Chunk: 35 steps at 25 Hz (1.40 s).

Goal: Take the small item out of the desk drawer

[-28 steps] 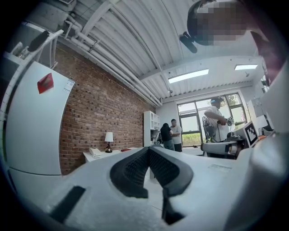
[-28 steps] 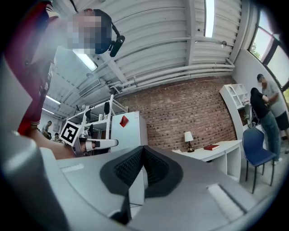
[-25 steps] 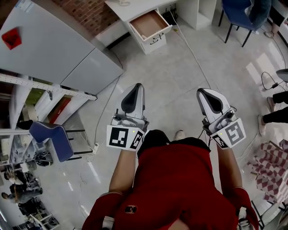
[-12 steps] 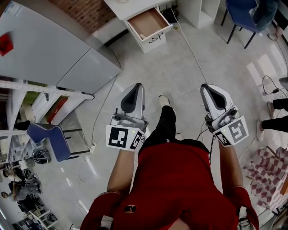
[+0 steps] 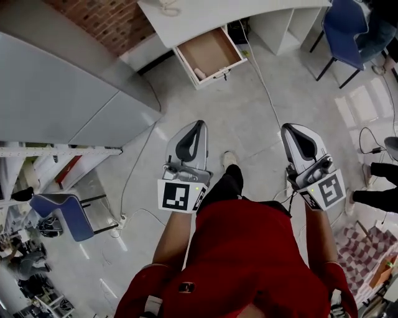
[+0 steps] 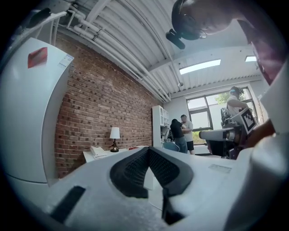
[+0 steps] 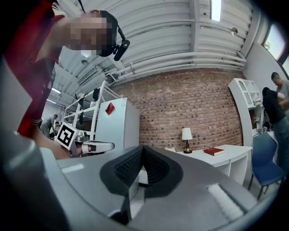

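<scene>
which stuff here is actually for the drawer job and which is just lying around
For the job: open drawer, small pale item inside it, desk, left gripper and right gripper, both shut and empty.
Just lying about: lamp, red book, blue chair, floor cable.

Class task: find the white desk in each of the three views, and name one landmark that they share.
Head view: white desk at top centre.
Left gripper view: white desk low, left of centre, under the lamp.
Right gripper view: white desk low right, beyond the jaws.
Shared landmark: brick wall behind the desk.
</scene>
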{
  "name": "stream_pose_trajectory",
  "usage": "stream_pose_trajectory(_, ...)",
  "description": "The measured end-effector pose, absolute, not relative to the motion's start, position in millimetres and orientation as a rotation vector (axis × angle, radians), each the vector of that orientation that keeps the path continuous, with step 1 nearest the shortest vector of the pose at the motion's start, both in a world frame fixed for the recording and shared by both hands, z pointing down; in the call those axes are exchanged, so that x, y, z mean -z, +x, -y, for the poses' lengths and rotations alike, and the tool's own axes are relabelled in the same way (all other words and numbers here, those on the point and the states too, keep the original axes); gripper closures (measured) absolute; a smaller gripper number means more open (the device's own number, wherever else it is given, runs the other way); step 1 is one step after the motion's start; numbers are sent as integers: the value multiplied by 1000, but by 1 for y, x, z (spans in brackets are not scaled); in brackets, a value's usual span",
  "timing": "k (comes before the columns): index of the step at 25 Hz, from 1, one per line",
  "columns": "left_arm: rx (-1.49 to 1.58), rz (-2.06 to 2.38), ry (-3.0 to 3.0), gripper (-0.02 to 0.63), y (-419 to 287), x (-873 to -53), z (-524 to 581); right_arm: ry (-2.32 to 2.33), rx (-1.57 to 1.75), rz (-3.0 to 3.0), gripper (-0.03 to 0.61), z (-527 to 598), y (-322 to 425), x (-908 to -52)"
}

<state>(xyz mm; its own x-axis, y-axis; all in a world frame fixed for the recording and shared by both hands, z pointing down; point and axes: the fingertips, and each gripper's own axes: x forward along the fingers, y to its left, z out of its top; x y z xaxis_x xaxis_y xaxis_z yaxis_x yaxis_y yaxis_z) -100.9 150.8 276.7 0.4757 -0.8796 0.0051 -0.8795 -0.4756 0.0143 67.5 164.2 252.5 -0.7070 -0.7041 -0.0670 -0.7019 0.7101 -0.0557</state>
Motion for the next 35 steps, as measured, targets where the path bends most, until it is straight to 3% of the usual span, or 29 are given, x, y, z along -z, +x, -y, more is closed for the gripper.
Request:
stream_pose_trajectory(20, -89, 1684, 2421, 609, -129, -368, 75, -992, 48, -2975, 566, 87, 30, -295)
stream_pose_trajectory(35, -255, 2026, 1920, 610, -121, -476, 239, -444, 124, -3159, 566, 278, 60, -349)
